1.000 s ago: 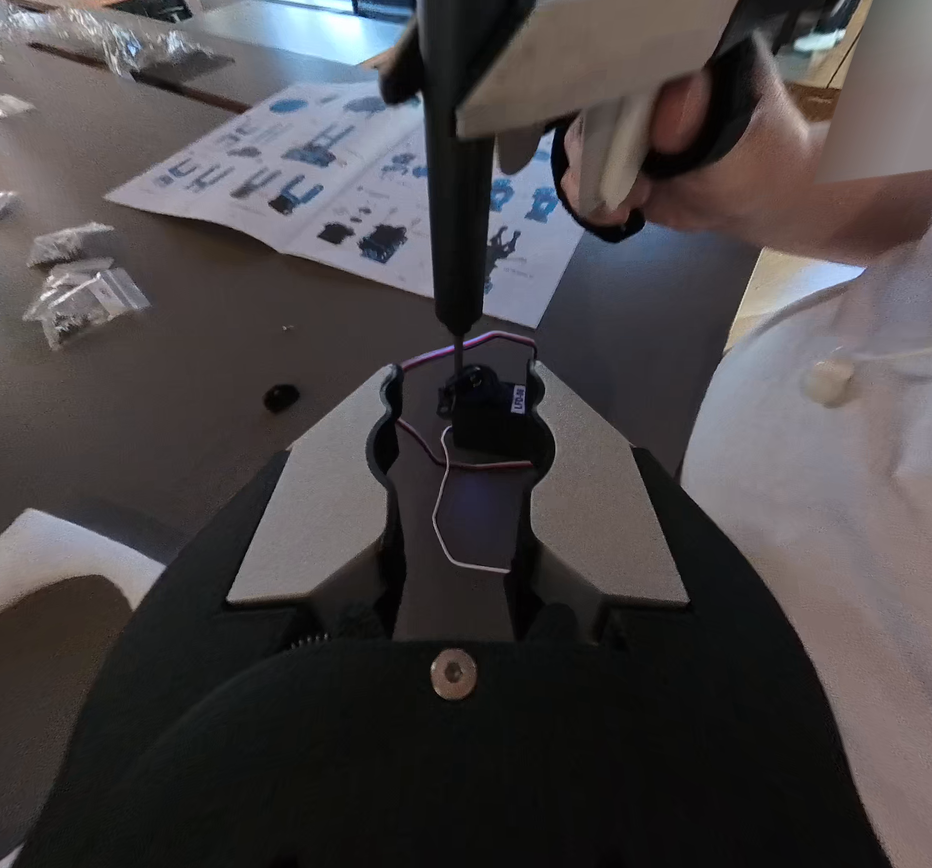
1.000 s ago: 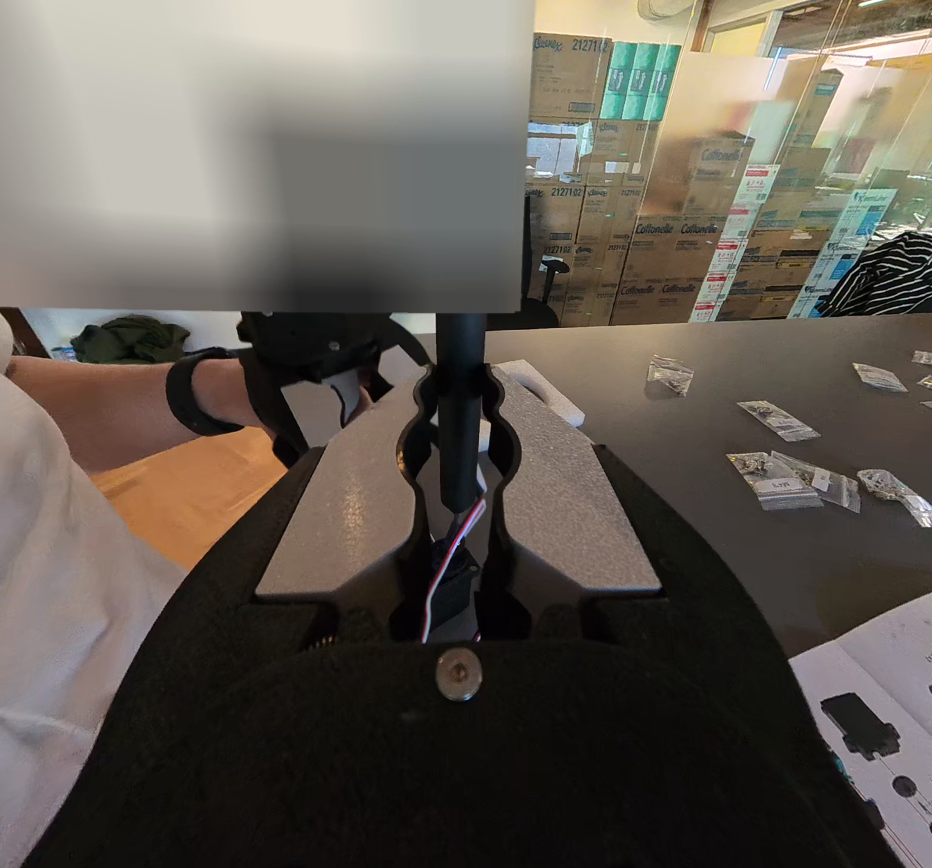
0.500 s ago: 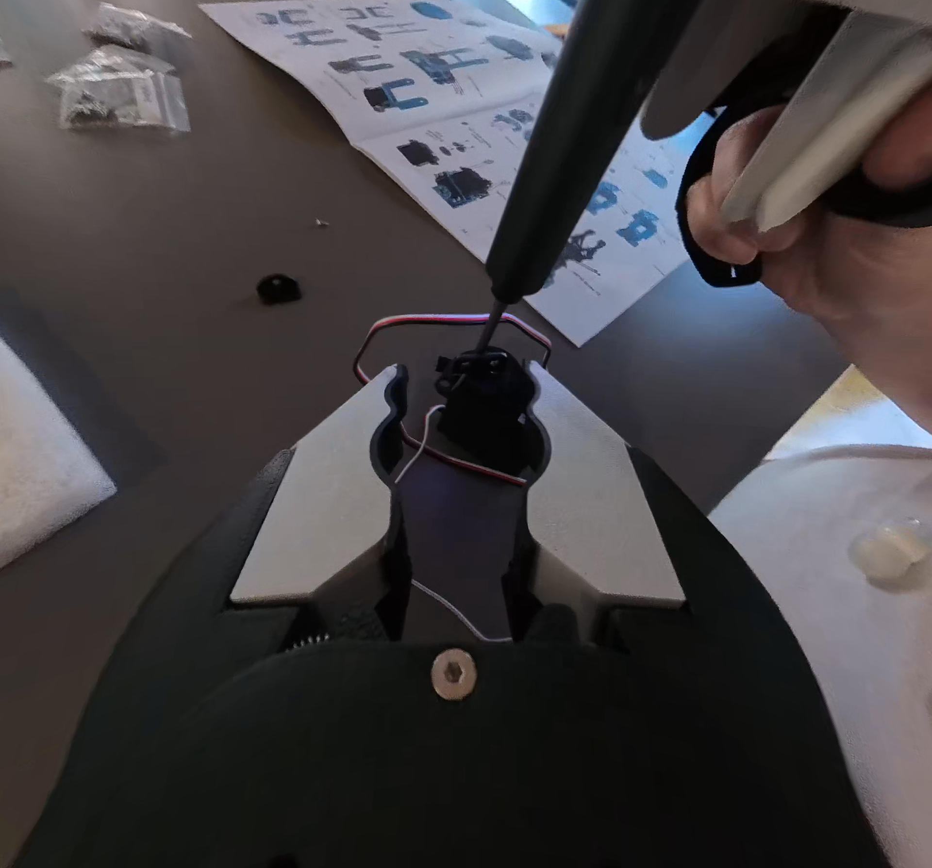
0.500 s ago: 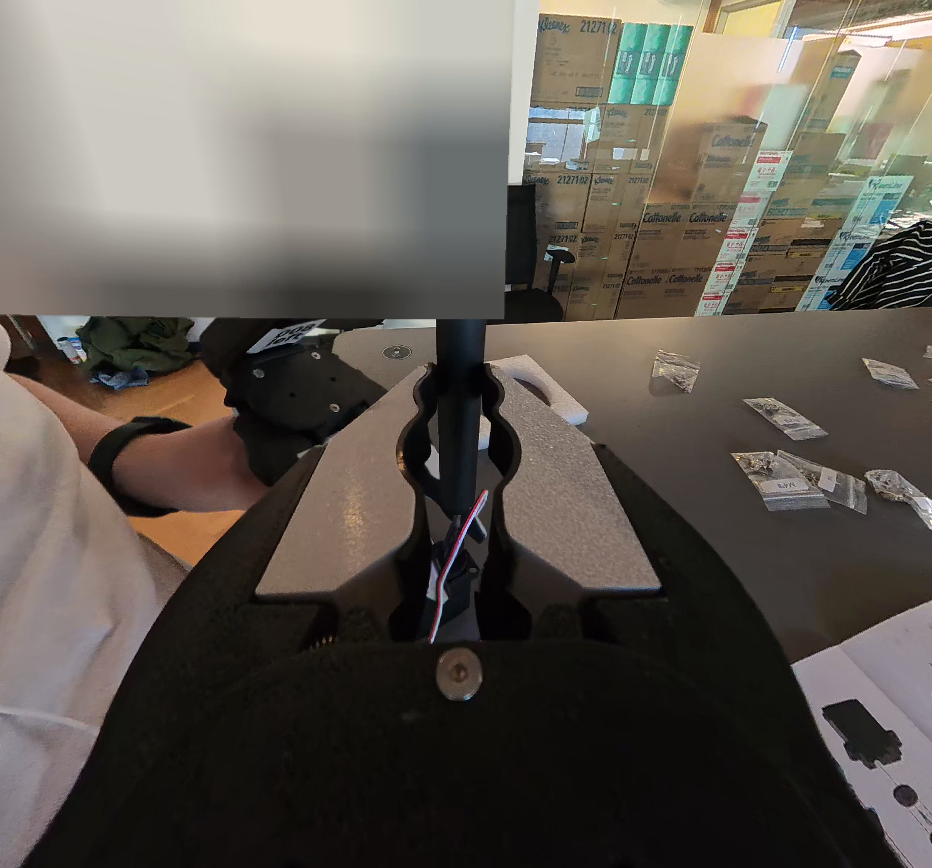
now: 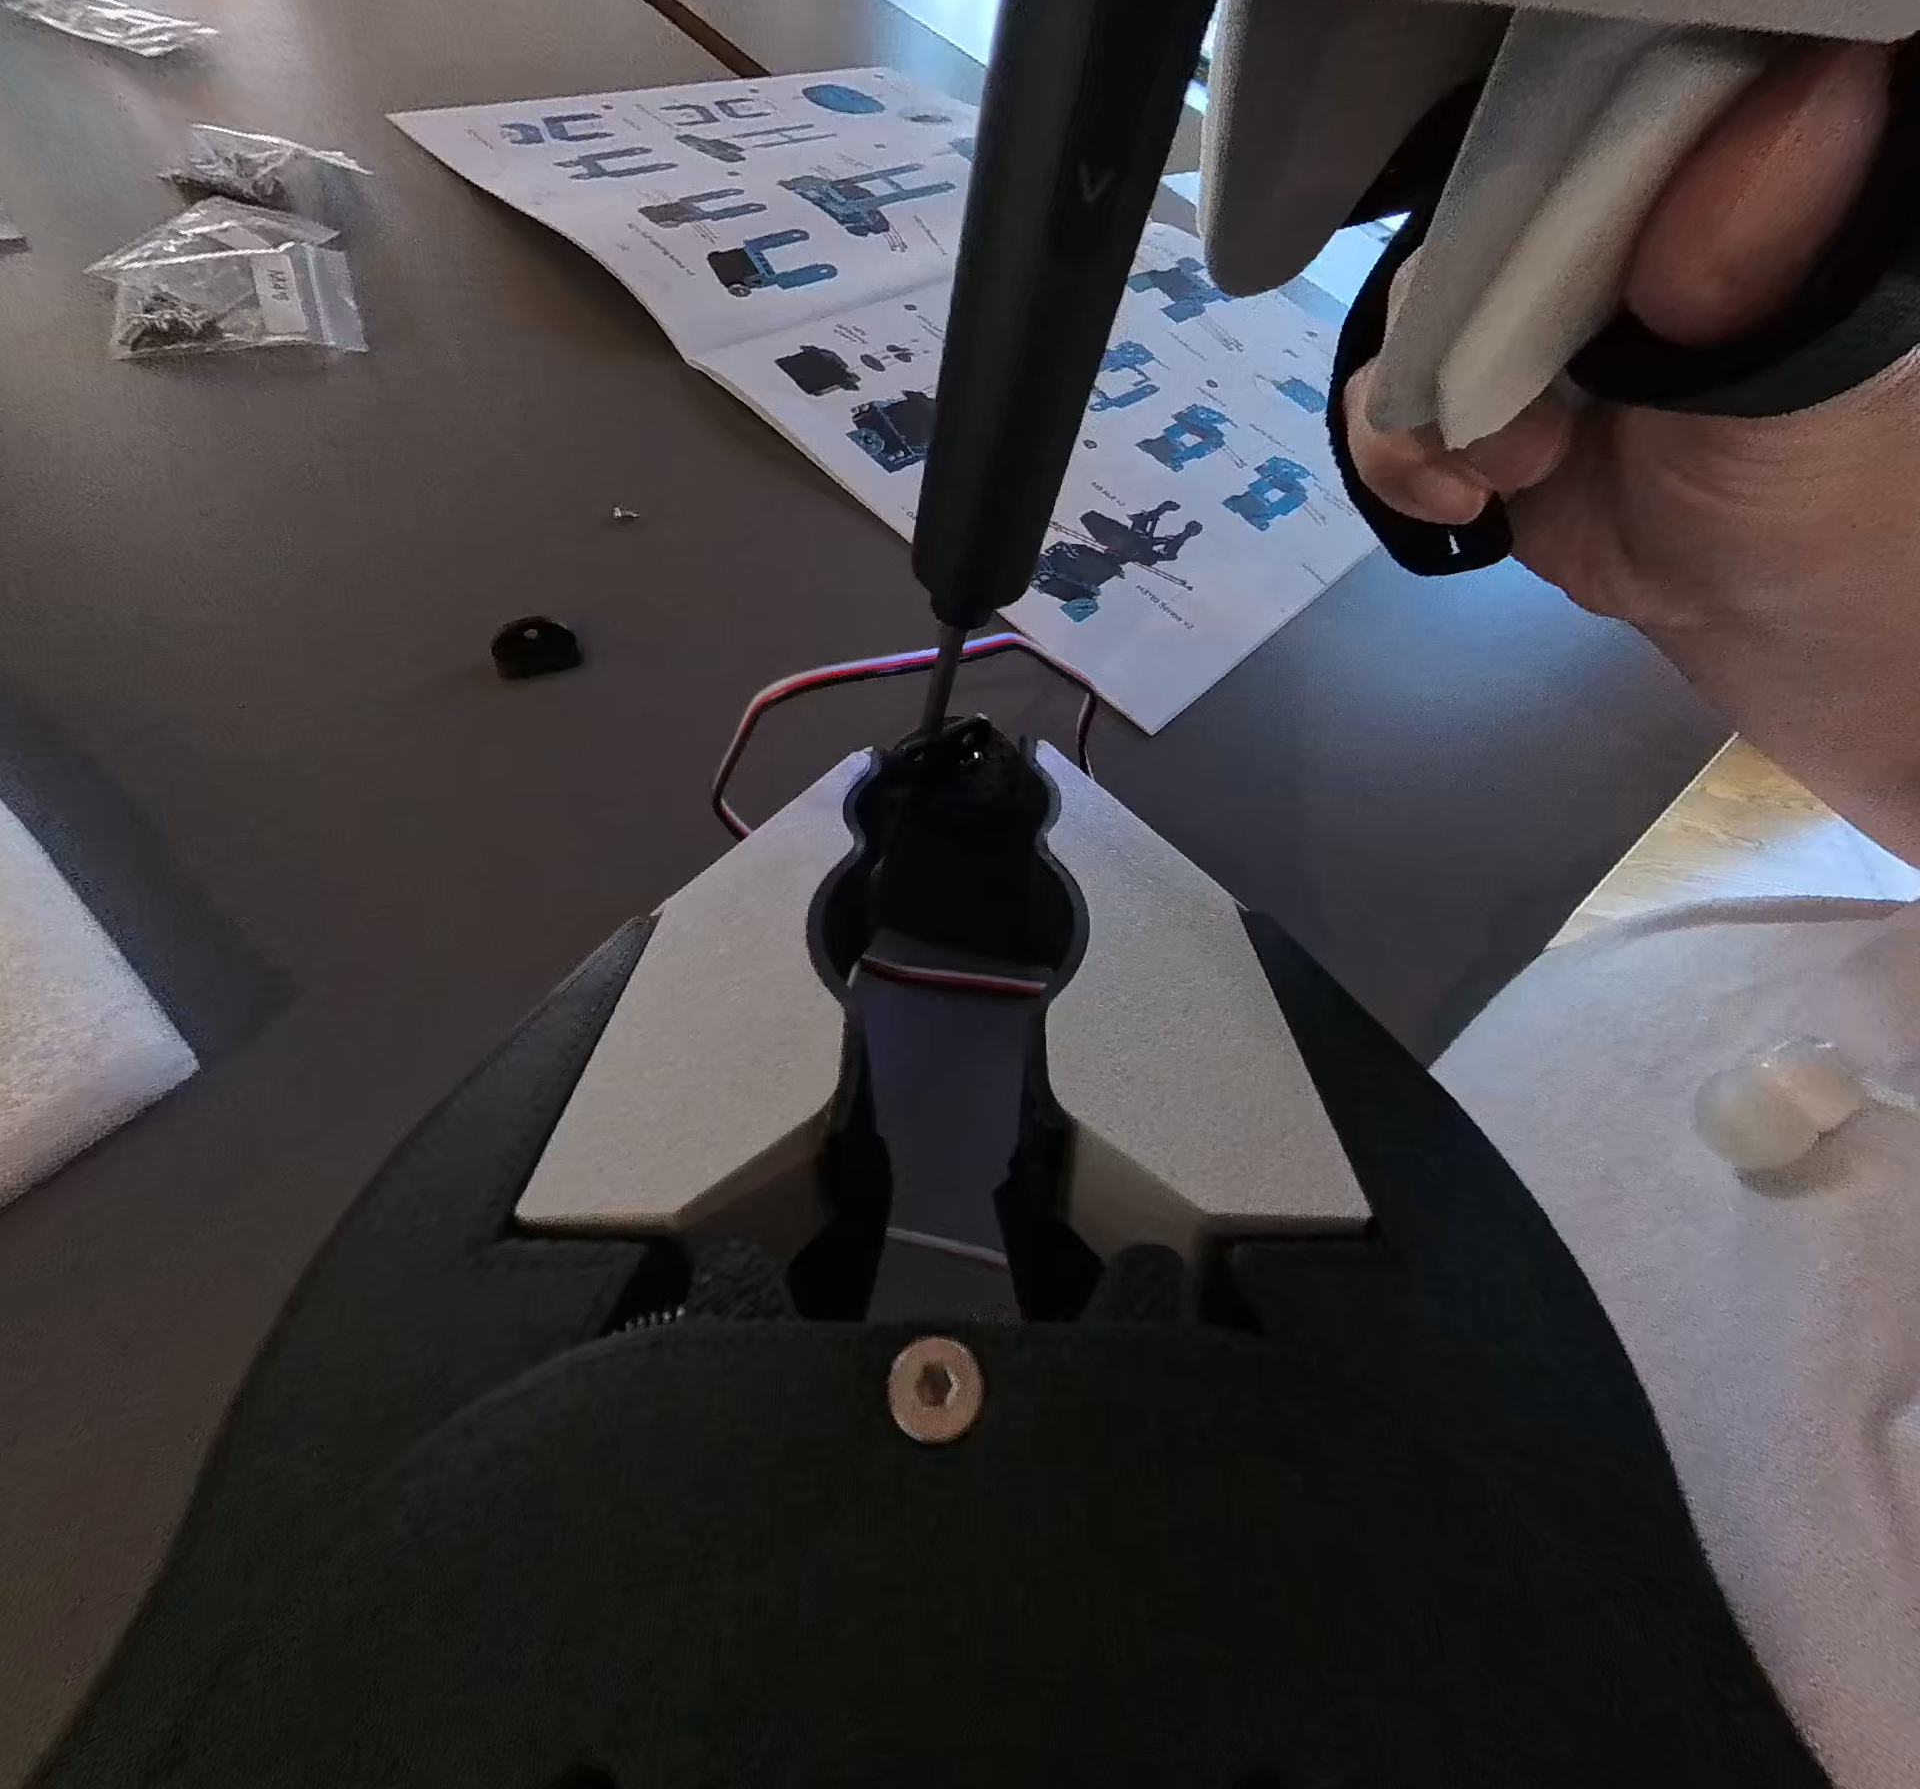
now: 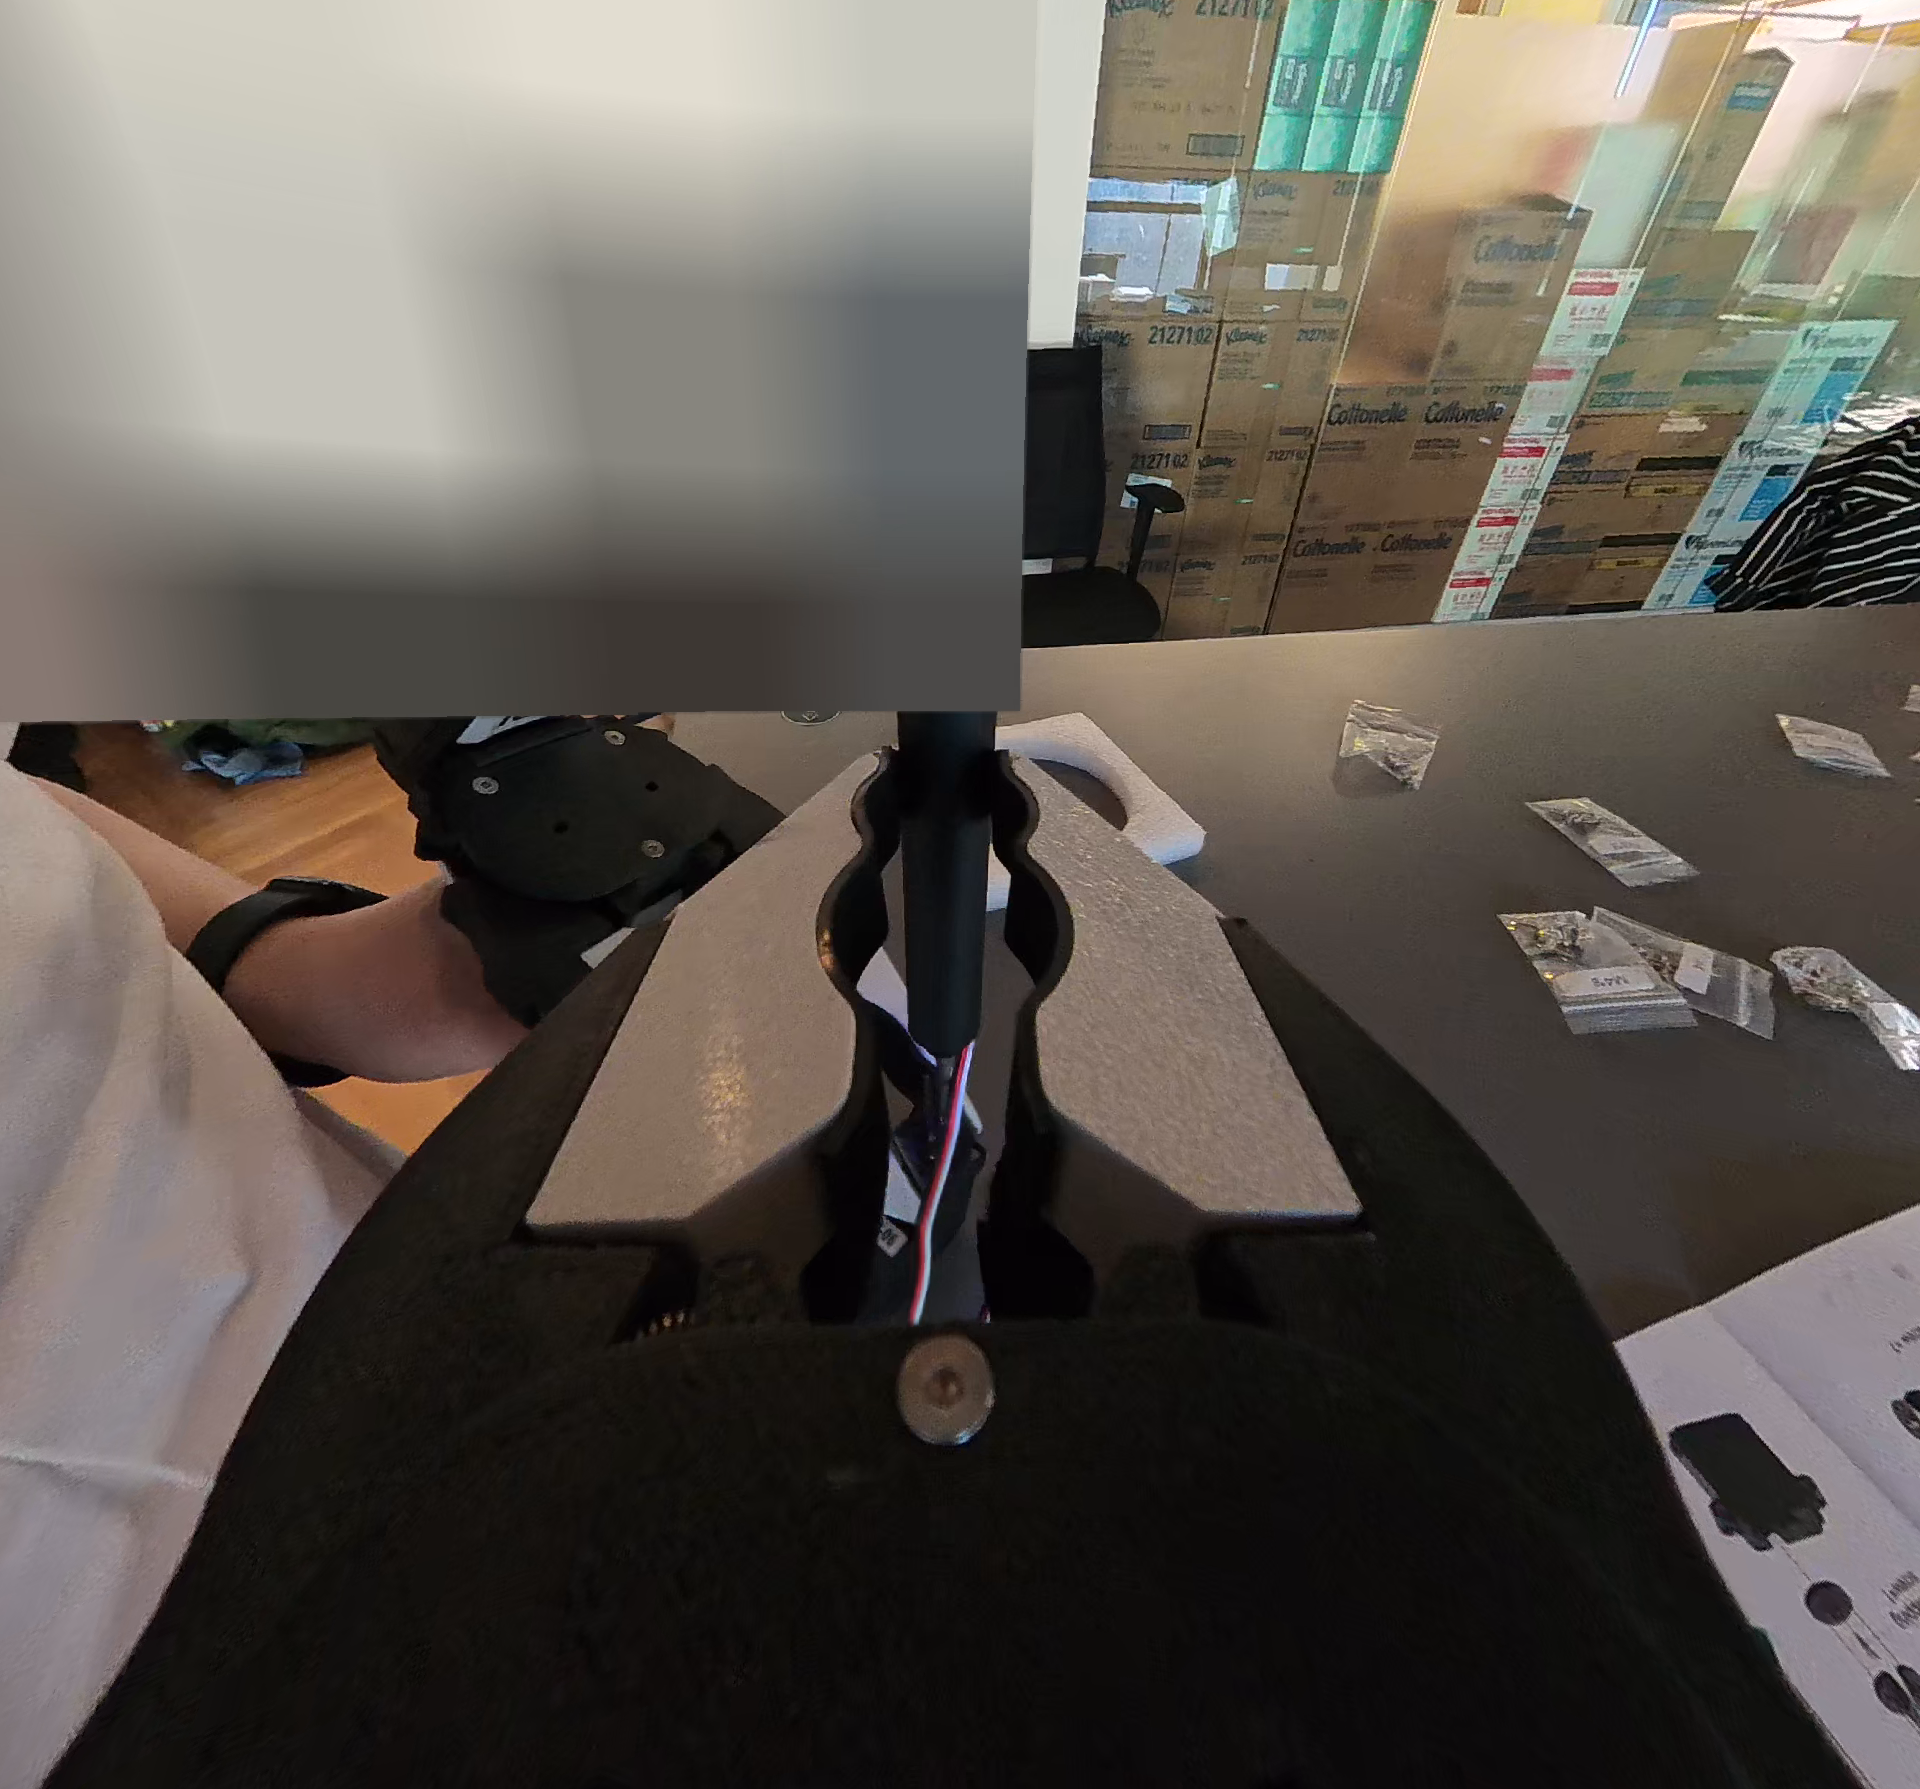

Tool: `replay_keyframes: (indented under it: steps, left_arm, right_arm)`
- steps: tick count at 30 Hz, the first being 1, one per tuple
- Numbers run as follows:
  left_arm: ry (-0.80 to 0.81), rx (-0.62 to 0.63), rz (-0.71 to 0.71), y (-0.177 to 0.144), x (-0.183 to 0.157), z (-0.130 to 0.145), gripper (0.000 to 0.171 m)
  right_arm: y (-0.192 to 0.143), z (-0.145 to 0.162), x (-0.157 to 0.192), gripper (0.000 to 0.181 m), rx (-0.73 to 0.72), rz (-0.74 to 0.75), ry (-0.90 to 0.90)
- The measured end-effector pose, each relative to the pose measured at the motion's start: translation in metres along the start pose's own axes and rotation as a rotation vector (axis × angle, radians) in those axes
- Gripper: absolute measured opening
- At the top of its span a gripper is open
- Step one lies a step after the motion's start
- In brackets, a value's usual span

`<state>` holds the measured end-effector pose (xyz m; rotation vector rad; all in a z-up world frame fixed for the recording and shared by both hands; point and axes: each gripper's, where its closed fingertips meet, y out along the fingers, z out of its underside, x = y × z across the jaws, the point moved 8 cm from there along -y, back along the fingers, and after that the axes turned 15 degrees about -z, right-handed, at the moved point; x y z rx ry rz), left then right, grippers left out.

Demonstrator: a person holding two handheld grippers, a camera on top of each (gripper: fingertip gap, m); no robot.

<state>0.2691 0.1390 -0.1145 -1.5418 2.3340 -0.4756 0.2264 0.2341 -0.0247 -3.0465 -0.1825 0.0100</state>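
At centre frame, the left gripper [image 5: 954, 778] had its two grey fingers [image 5: 717, 1043] pinched on one small black servo motor [image 5: 961, 840], whose single red, white and dark wire [image 5: 831, 685] looped out over the dark table [image 5: 312, 804]. One black screwdriver [image 5: 1023, 285] slanted down from the top of the frame, its thin bit meeting the motor's top. The right gripper [image 6: 943, 783] was clamped on that driver's handle, a person's hand [image 5: 1714, 451] gripping its trigger at upper right. Just beyond the motor lay one small black part [image 5: 535, 646] and one tiny screw [image 5: 623, 513]; farther off, one unfolded instruction sheet [image 5: 790, 212], and at least four clear bags of hardware [image 5: 234, 285] at upper left. White foam [image 5: 62, 1022] sat at the left edge.
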Motion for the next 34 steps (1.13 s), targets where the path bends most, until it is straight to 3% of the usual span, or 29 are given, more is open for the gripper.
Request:
replay_keyframes:
  steps: [18,24,27,31,34]
  left_arm:
    - [-0.004,-0.002,-0.003,0.000,0.000,0.001,0.023]
    - [-0.017,0.019,0.055,-0.002,0.004,0.002,0.022]
    - [-0.030,0.032,0.105,-0.014,0.010,-0.001,0.036]
    - [-0.011,-0.058,0.184,-0.050,0.027,-0.024,0.033]
    - [0.007,-0.234,0.270,-0.076,0.041,-0.075,0.037]
  right_arm:
    - [-0.004,0.001,-0.002,0.015,-0.026,-0.002,0.050]
    - [0.000,0.000,-0.007,0.015,0.000,-0.135,0.062]
    - [0.000,0.000,-0.011,0.015,0.010,-0.173,0.080]
    - [0.001,-0.002,-0.008,0.015,0.033,-0.201,0.041]
    - [0.003,-0.002,-0.008,0.016,0.040,-0.224,0.040]
